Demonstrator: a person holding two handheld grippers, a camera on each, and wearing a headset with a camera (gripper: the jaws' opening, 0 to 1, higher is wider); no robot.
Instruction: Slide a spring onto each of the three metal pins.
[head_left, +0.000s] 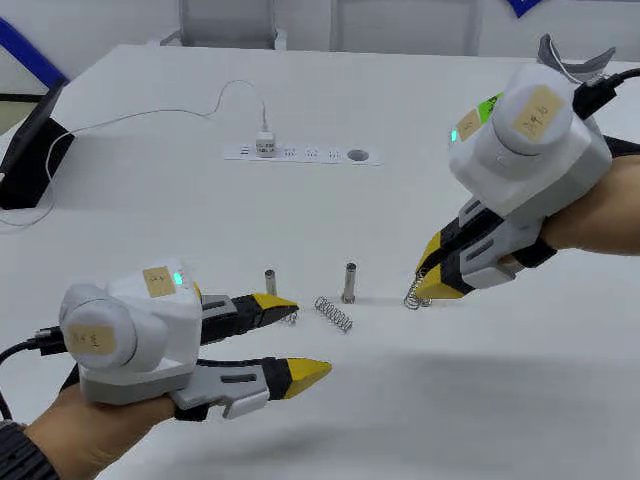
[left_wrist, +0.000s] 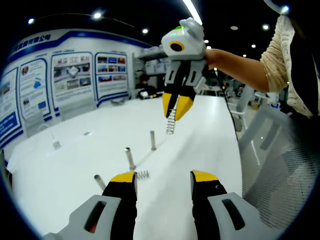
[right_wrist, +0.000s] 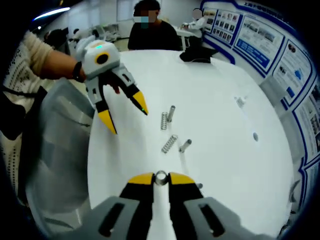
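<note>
Spring (right_wrist: 160, 173) end-on between right gripper (right_wrist: 161, 179) jaws.

Your white table (head_left: 150, 200) carries a power strip (head_left: 300, 153) at upper centre of the head view — wall posters (left_wrist: 65, 75) line the left gripper view's left.

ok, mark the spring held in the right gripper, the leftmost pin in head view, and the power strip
held spring (left_wrist: 171, 122): left gripper view, middle of its coils.
leftmost pin (head_left: 270, 281): head view, mid-shaft.
power strip (head_left: 312, 154): head view, bare top face right of the plug.
</note>
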